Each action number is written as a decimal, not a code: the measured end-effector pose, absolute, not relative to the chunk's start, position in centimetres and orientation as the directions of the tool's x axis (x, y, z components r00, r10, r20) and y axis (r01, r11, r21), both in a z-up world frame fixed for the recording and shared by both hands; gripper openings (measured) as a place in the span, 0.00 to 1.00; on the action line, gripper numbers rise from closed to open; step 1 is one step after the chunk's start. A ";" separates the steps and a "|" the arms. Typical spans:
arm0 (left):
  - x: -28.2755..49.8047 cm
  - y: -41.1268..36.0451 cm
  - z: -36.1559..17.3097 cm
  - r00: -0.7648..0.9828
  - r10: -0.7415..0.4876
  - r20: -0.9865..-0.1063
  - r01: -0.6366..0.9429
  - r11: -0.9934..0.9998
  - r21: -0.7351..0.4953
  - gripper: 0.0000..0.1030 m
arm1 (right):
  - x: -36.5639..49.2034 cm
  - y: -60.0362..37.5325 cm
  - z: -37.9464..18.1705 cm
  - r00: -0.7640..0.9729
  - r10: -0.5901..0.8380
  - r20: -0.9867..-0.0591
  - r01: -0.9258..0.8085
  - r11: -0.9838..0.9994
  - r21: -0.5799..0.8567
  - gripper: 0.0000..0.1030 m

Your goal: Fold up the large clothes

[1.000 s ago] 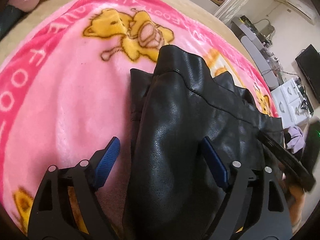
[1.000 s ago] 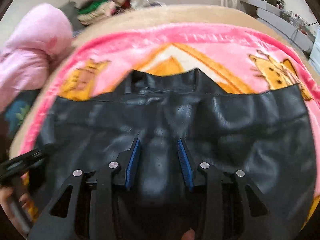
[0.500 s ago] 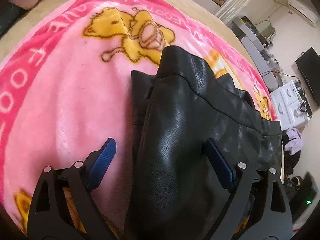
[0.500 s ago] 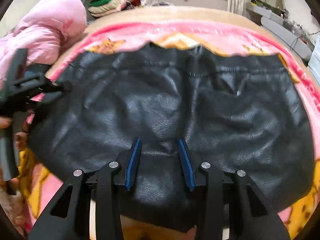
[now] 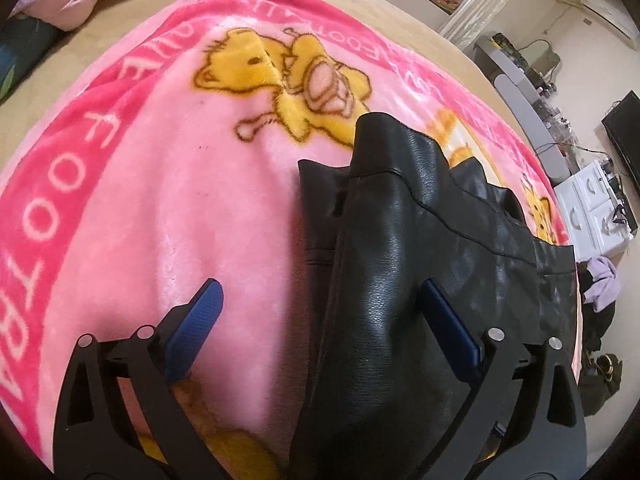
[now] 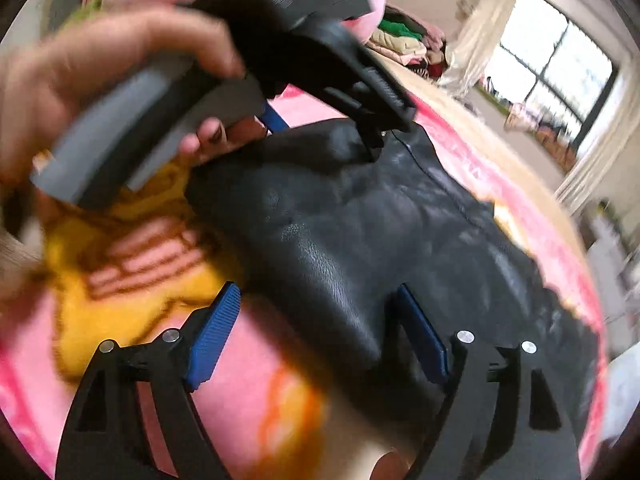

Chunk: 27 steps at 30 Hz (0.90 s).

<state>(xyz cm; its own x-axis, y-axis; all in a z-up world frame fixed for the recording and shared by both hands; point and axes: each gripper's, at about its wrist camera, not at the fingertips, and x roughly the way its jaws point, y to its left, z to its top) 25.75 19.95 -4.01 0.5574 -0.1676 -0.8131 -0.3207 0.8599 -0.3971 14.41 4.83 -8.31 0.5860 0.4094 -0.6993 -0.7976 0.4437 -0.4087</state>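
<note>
A black leather garment [image 5: 400,280] lies folded on a pink blanket [image 5: 160,200] printed with yellow bears. My left gripper [image 5: 320,320] hovers over its near left edge with the jaws opening wide. One pad is over the blanket and the other over the leather, and neither presses on it. In the right wrist view the garment [image 6: 360,220] runs away to the right. My right gripper [image 6: 318,336] is over its near corner with the jaws opening and nothing pinched. A hand [image 6: 100,72] holds my left gripper [image 6: 324,136] just beyond, at the garment's far edge.
A pale pink quilt [image 5: 68,0] sits at the bed's far left corner. The beige bed surface [image 5: 360,4] rings the blanket. White drawers [image 5: 596,208] and a dark screen [image 5: 624,132] stand off to the right. Piled clothes [image 6: 404,40] and a window [image 6: 560,68] are at the back.
The left jaws spread wider over the same edge. The right jaws went from narrow on the leather to wide, and the right gripper swung across and rolled towards the hand with the left gripper.
</note>
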 end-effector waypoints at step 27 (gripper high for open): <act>24.2 16.5 1.8 0.717 -0.427 -0.551 -0.161 0.668 -0.727 0.55 | 14.1 -0.4 -1.5 0.764 0.519 -0.384 -0.643 0.658 -0.391 0.24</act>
